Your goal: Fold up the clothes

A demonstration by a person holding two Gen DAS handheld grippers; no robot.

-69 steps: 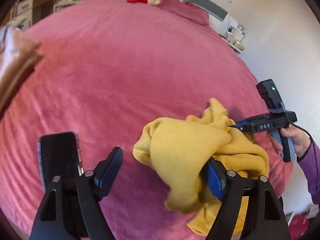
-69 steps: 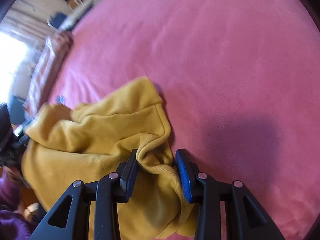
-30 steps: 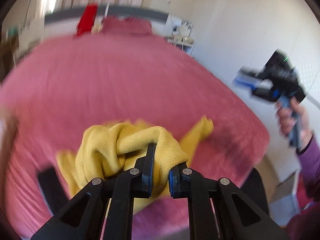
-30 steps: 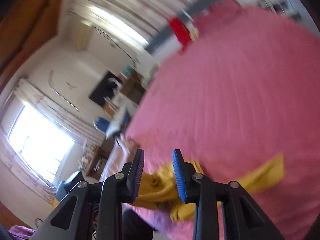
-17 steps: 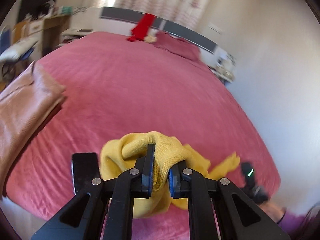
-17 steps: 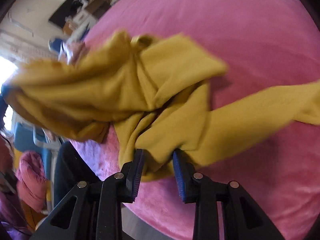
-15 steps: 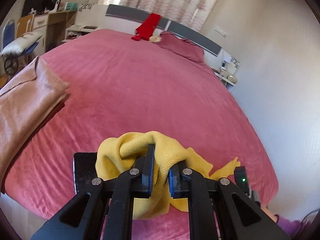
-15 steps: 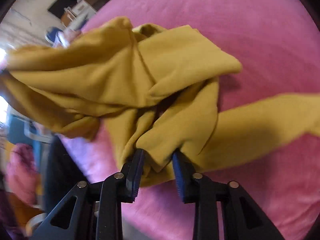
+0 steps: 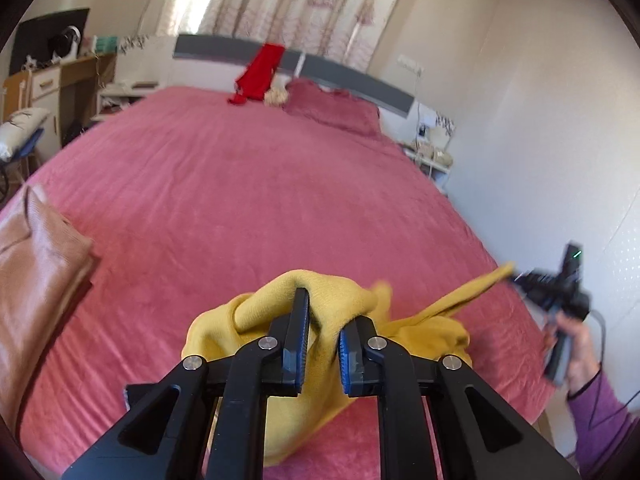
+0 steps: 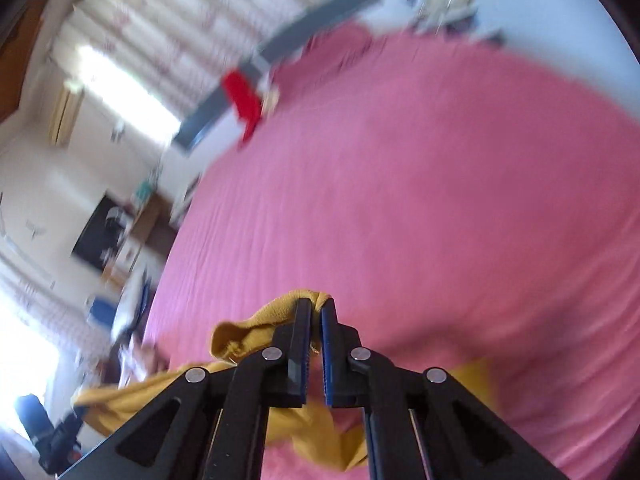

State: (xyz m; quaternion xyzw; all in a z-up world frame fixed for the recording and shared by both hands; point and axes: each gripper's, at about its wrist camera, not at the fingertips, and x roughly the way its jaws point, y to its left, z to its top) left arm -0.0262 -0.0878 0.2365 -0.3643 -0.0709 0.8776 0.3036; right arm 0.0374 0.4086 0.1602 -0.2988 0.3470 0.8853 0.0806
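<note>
A mustard-yellow knit garment (image 9: pixel 336 292) is held up over the near edge of the pink bed (image 9: pixel 260 200). My left gripper (image 9: pixel 322 320) is shut on a bunched fold of it. A sleeve stretches right to my right gripper (image 9: pixel 520 278), held in a hand at the far right. In the right wrist view my right gripper (image 10: pixel 315 306) is shut on an edge of the yellow garment (image 10: pixel 276 312), which hangs below and left. The right wrist view is blurred by motion.
A folded tan garment (image 9: pixel 32 272) lies at the bed's left edge. A red cloth (image 9: pixel 260 72) hangs on the headboard beside a pink pillow (image 9: pixel 332 108). A desk (image 9: pixel 52 80) stands left, a nightstand (image 9: pixel 432 152) right. A dark flat object (image 9: pixel 136 392) lies under my left gripper.
Both grippers took hold of the yellow garment and lifted it off the bed. The right gripper swung out to the right, drawing a sleeve taut away from the left gripper.
</note>
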